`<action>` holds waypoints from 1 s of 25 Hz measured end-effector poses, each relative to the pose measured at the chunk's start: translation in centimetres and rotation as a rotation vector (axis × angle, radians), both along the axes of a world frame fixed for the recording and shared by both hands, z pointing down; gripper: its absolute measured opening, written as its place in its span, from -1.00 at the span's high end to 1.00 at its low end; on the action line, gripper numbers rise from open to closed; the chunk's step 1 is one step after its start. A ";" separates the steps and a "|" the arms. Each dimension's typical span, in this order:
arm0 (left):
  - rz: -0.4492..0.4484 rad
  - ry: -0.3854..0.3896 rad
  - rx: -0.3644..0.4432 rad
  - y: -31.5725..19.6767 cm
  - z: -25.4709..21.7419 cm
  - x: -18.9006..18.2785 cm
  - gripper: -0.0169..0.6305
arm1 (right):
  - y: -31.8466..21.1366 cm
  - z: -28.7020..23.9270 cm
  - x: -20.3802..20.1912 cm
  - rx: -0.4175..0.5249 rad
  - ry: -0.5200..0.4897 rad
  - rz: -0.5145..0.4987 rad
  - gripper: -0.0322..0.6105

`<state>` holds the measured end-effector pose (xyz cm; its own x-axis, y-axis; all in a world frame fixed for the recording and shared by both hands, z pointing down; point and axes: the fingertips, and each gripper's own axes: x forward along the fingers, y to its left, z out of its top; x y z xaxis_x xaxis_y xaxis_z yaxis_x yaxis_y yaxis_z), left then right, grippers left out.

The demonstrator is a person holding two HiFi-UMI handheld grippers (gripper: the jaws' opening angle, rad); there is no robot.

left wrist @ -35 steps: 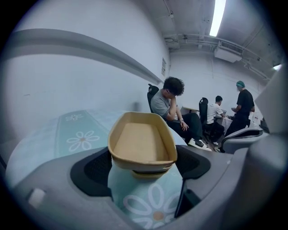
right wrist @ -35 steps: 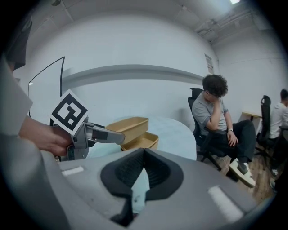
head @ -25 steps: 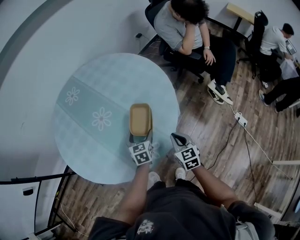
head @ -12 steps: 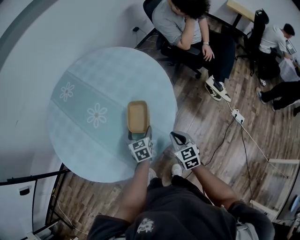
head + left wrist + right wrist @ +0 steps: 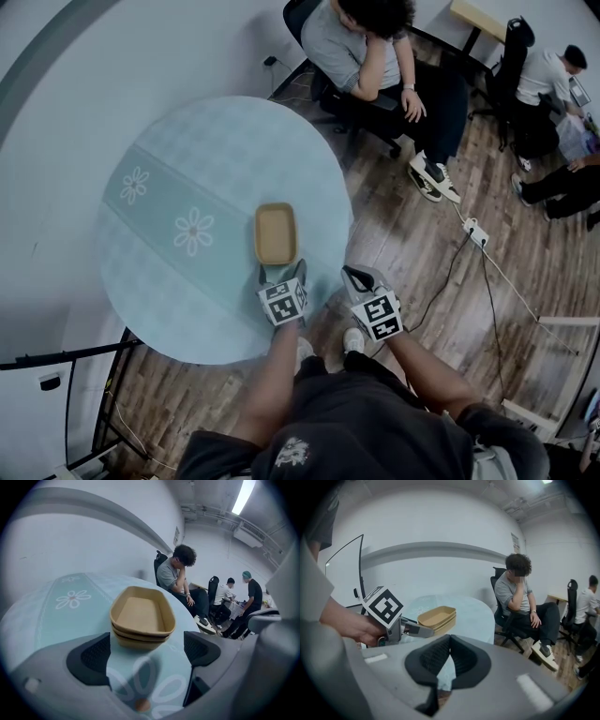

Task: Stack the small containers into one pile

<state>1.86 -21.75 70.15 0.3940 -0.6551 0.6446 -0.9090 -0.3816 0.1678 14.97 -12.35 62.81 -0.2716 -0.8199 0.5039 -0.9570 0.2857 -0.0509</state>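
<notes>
Tan small containers [image 5: 276,232] sit nested in one pile on the round pale-blue table [image 5: 187,150], near its right side. The same pile [image 5: 142,616] stands just beyond my left gripper [image 5: 147,651], apart from both pads. That left gripper [image 5: 281,272] is open, its jaws have just opened a little further, and nothing is between them. My right gripper [image 5: 354,275] is shut and empty, hovering off the table's near edge over the floor. In the right gripper view the pile [image 5: 437,617] lies past the left gripper [image 5: 423,631]; the right gripper [image 5: 450,656] shows its pads pressed together.
A flower-patterned runner [image 5: 169,220] crosses the table. A person sits on an office chair [image 5: 375,66] beyond the table's far right edge. A power strip [image 5: 482,236] and cables lie on the wood floor to the right. More people sit at the far right.
My left gripper has drawn back from the pile toward me; a second ago its jaws flanked the pile's near end, now they are apart from it. The right gripper has stayed put.
</notes>
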 end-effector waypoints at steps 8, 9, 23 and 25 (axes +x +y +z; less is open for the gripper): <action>0.005 -0.017 0.032 2.8 -0.8 -0.6 -0.51 | 1.2 -0.6 -0.2 0.016 -0.012 -0.011 0.89; 0.009 -0.018 0.041 3.1 -1.1 -0.7 -0.51 | 1.3 -0.7 -0.3 0.018 -0.013 -0.013 0.89; 0.129 0.024 0.187 7.1 -8.5 -1.1 0.30 | 1.9 -5.2 -3.0 0.116 -0.032 -0.040 0.89; 0.132 0.034 0.209 7.2 -9.7 -1.4 0.50 | 1.5 -6.2 -3.6 0.145 -0.015 -0.040 0.89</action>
<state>0.47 -14.51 60.50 0.5045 -0.7140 0.4855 -0.8439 -0.5267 0.1023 11.40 -10.86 56.59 -0.3118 -0.8724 0.3764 -0.9442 0.3287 -0.0202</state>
